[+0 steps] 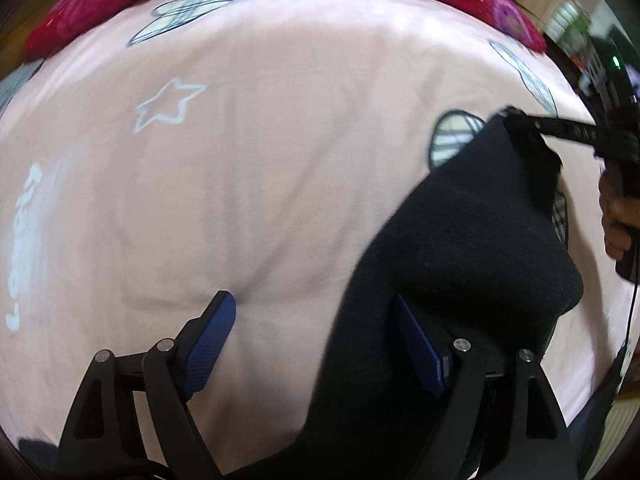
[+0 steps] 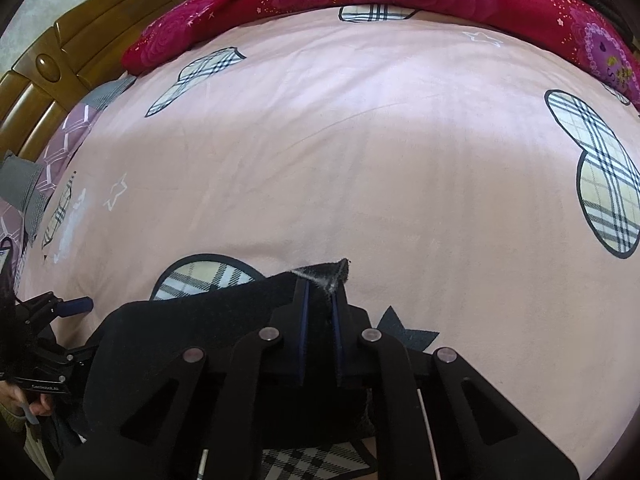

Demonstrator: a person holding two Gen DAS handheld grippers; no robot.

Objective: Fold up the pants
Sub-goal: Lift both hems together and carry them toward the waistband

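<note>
1. In the left wrist view, the left tongs [image 1: 316, 320] are wide apart, with nothing squeezed between them.
2. One blue pad [image 1: 210, 344] sits over the pink bed sheet [image 1: 260, 152]. The other blue pad is right at the edge of the black pants [image 1: 460, 248], and the cloth hangs over that side of the tongs.
3. The sheet has a white star [image 1: 168, 106] drawn on it, up and to the left.
4. The pants hang up off the bed on the right side of this view. Their top corner is pinched by the right tongs [image 1: 520, 122], which come in from the far right.
5. A red flowery blanket [image 1: 120, 4] lies along the far edge of the bed.
6. In the right wrist view, a wooden headboard [image 2: 60, 64] stands at the far left.
7. The left tongs [image 2: 74, 306] peek in low on the left, just beside the pants [image 2: 192, 332].
8. In the middle, the right tongs [image 2: 320, 300] are nearly closed and squeeze a corner of the pants. A small tip of cloth pokes out past the pads.
9. On the right, a checked shape [image 2: 600, 176] is printed on the sheet [image 2: 360, 140].
</note>
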